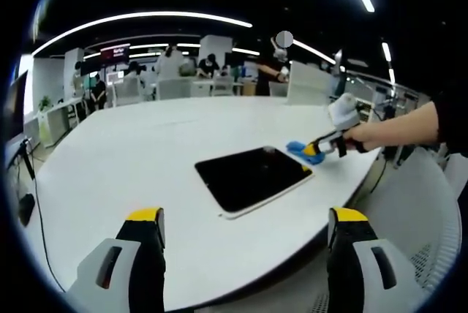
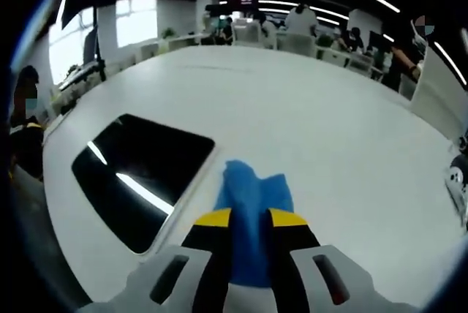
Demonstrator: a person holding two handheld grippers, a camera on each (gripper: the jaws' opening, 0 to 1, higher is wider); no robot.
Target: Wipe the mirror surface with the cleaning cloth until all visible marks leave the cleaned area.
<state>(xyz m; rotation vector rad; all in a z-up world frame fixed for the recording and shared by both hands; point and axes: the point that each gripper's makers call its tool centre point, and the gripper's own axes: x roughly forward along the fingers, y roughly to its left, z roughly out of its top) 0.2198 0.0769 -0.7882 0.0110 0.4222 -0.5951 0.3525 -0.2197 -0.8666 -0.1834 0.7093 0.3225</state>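
Note:
A dark rectangular mirror (image 1: 252, 177) with a white rim lies flat on the white table (image 1: 131, 159). In the left gripper view my left gripper (image 1: 245, 227) hangs open over the table's near edge, short of the mirror, with nothing between its jaws. My right gripper (image 1: 316, 151) comes in from the right, shut on a blue cloth (image 1: 298, 148) at the mirror's far right corner. In the right gripper view the right gripper (image 2: 251, 218) pinches the blue cloth (image 2: 252, 194), which rests on the table (image 2: 329, 137) just right of the mirror (image 2: 142, 174). Ceiling lights reflect in the glass.
A person's forearm (image 1: 398, 126) holds the right gripper. White chairs (image 1: 431, 210) stand at the table's near right. Several people and desks fill the far side of the room (image 1: 183, 64). A cable (image 1: 33, 181) hangs off the table's left edge.

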